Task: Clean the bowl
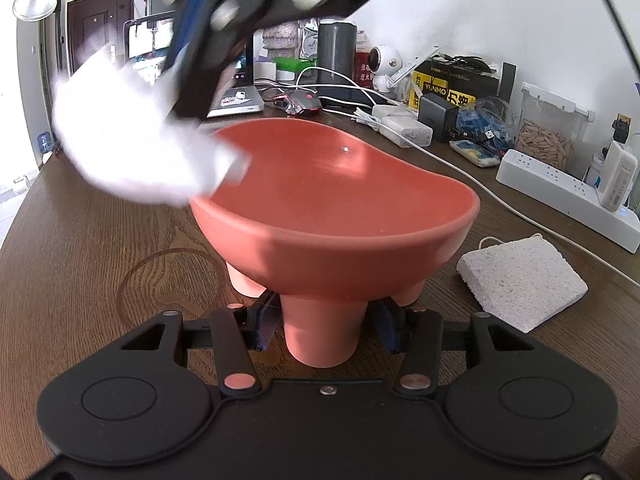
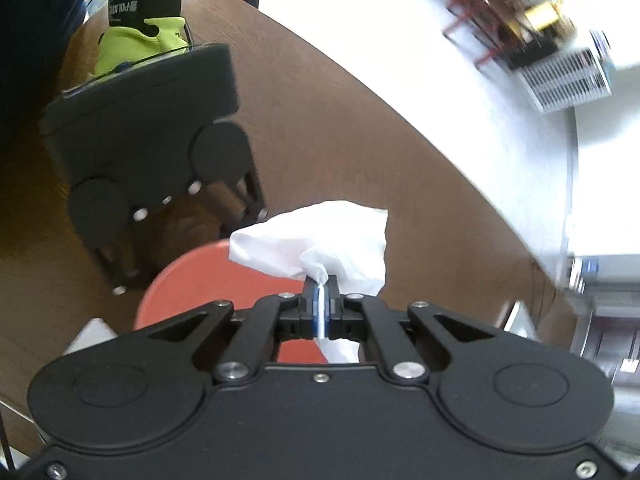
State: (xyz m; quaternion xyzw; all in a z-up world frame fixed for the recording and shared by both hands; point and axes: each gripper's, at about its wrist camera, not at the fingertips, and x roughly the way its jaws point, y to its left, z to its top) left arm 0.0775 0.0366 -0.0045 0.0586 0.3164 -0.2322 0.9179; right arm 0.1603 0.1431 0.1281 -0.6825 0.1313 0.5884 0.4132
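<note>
hidden: my right gripper [image 2: 321, 304] blurs in left view | pose: it angles down over the bowl [image 1: 336, 208], pinching white tissue [image 2: 316, 240] at the rim | left gripper [image 1: 326, 326] clamps bowl's foot on wooden table [image 1: 80, 260]

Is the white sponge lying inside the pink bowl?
No, the white sponge lies on the wooden table beside the pink bowl, apart from it.
</note>
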